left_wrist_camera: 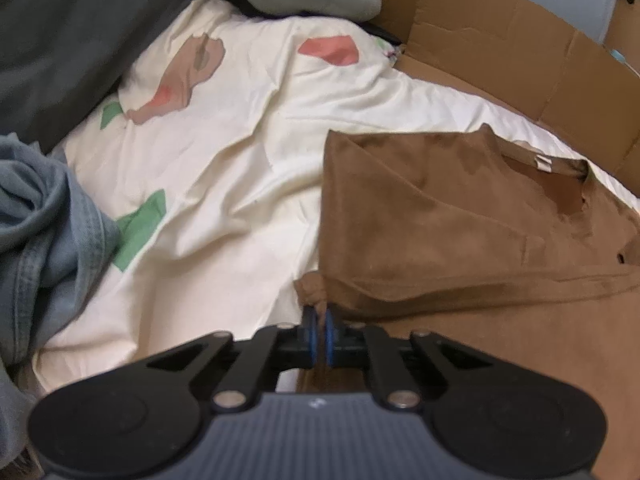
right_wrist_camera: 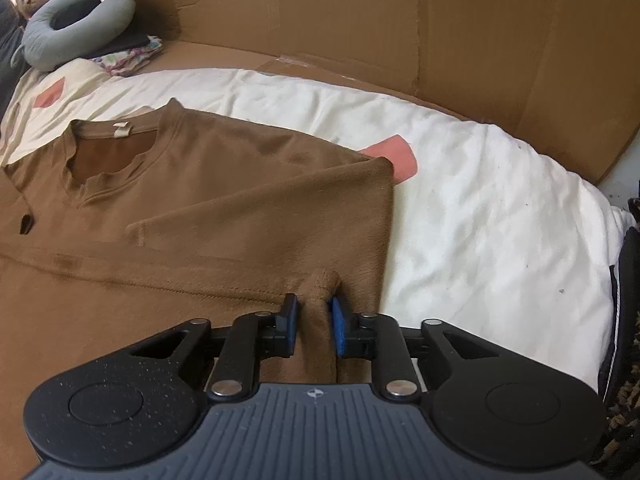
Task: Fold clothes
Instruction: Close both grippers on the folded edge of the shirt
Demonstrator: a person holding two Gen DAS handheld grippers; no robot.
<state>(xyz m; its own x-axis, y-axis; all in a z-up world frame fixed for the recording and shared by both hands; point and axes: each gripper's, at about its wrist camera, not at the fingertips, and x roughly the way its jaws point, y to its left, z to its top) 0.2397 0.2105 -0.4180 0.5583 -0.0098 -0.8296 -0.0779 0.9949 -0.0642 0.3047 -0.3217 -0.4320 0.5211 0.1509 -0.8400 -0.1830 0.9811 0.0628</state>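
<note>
A brown long-sleeved shirt (left_wrist_camera: pixel 460 216) lies on a white patterned bedsheet (left_wrist_camera: pixel 240 168), collar and label facing up, both sleeves folded in over the body. My left gripper (left_wrist_camera: pixel 319 320) is shut on a bunched bit of the shirt's left edge. The shirt also shows in the right wrist view (right_wrist_camera: pixel 224 208), where my right gripper (right_wrist_camera: pixel 314 312) is shut on a pinch of its right lower edge, with fabric ridged up between the blue pads. The lower part of the shirt is hidden under both grippers.
Cardboard walls (right_wrist_camera: pixel 360 32) stand along the far side of the bed. A grey neck pillow (right_wrist_camera: pixel 72 32) and folded cloths (right_wrist_camera: pixel 128 56) lie at the head. A heap of blue denim (left_wrist_camera: pixel 44 232) and a dark grey garment (left_wrist_camera: pixel 72 40) lie left of the shirt.
</note>
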